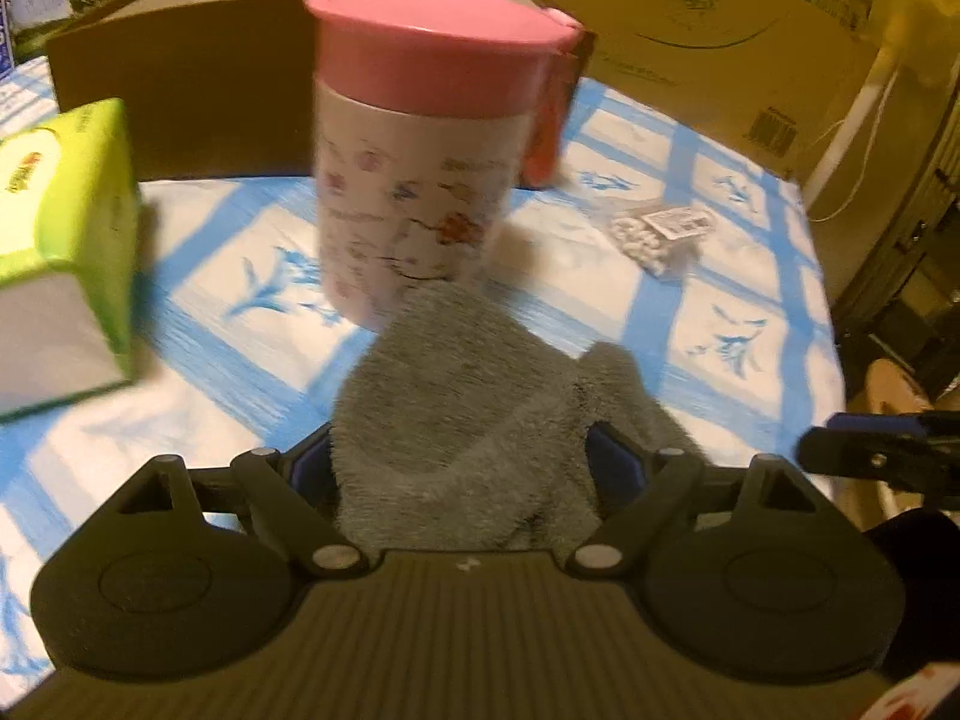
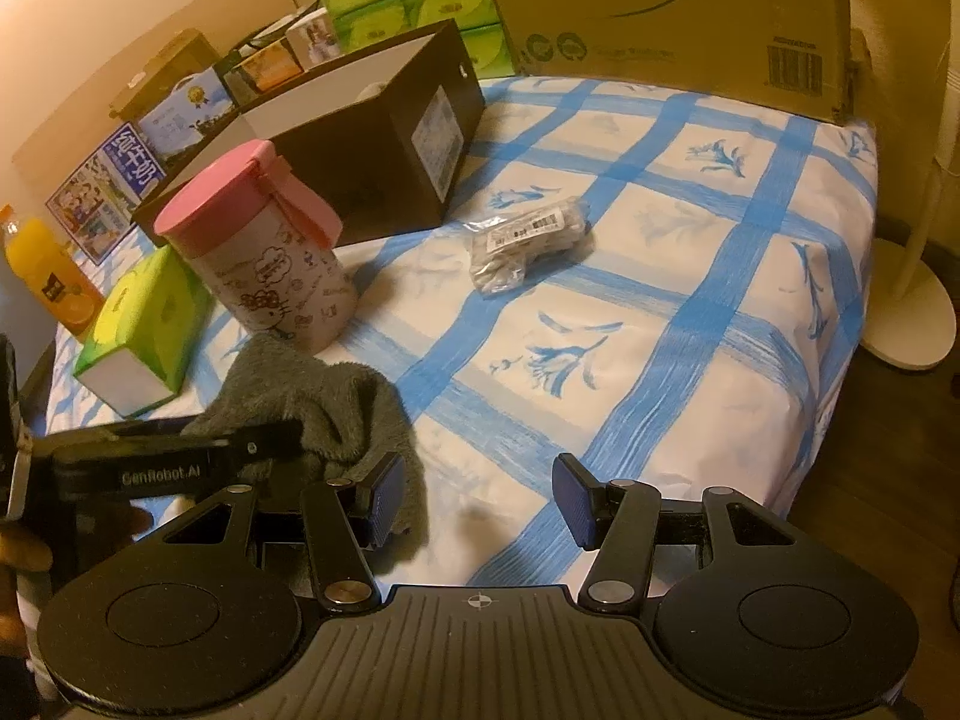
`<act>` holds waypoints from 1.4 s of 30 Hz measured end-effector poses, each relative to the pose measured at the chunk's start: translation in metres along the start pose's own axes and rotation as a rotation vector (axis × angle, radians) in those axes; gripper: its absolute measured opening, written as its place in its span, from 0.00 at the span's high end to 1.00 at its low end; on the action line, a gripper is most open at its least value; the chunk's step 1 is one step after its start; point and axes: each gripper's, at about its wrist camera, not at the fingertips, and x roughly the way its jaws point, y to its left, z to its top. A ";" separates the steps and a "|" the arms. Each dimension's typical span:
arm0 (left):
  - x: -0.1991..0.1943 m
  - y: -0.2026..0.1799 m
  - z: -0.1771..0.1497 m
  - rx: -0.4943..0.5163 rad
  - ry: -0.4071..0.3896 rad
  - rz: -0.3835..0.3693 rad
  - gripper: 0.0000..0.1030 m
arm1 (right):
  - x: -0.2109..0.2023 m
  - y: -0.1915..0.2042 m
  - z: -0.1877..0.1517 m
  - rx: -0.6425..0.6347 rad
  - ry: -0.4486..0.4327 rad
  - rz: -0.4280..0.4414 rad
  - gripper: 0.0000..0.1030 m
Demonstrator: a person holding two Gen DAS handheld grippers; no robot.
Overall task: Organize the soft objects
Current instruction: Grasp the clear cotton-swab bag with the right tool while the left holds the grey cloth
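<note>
A grey fuzzy cloth (image 1: 462,420) sits bunched between the jaws of my left gripper (image 1: 462,456), which is shut on it just above the blue-checked table cover. In the right wrist view the same cloth (image 2: 318,402) hangs from the left gripper (image 2: 264,444) at the lower left. My right gripper (image 2: 477,498) is open and empty, low over the cover, just right of the cloth. A dark open box (image 2: 360,144) stands at the back left; it also shows in the left wrist view (image 1: 180,96).
A pink-lidded cup (image 1: 420,162) stands right behind the cloth, also seen from the right (image 2: 270,258). A green tissue pack (image 1: 66,252) lies left of it. A clear bag of small white items (image 2: 528,240) lies mid-table. Cartons (image 2: 660,12) stand behind; table edge at right.
</note>
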 end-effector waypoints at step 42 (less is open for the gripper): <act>-0.036 0.031 0.018 -0.009 -0.153 0.254 0.75 | 0.126 -0.016 0.094 -0.314 -0.105 -0.119 0.15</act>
